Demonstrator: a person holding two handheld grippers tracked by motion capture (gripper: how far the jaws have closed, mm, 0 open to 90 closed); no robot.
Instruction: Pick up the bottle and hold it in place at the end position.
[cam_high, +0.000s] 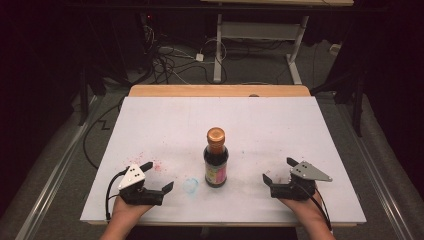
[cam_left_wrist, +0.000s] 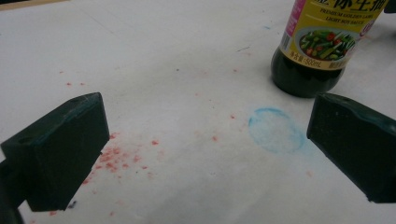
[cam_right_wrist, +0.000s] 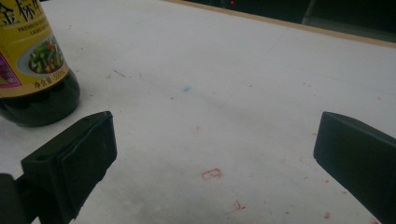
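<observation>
Nearest the bottom edge of the high view, a person's two hands come in, each holding a gripper low over the white table top (cam_high: 150, 125). The left gripper (cam_high: 159, 176) sits in the lower left of the frame and the right gripper (cam_high: 279, 171) in the lower right, well apart from each other. Both have their jaws spread wide with nothing between them; in each gripper view the two black jaws stand at the far sides of the frame with bare table between.

Just beyond the left gripper, a faint blue ring stain (cam_left_wrist: 276, 129) marks the surface, with a scatter of red specks (cam_left_wrist: 116, 156) toward the lower left of the left gripper view. In the right gripper view a small red mark (cam_right_wrist: 211, 174) lies between the jaws, low in the frame.

A little farther on, between the two grippers and near the middle of the high view, the soy sauce bottle (cam_high: 216, 159) stands upright on the table, untouched by either gripper. It is dark, with a yellow label showing vegetables and a copper-coloured cap (cam_high: 216, 134). It sits at the upper right of the left gripper view and the upper left of the right gripper view.

Beyond the table's wooden far edge (cam_high: 220, 90), cables (cam_high: 170, 57) trail over the floor around white desk legs (cam_high: 218, 50).
</observation>
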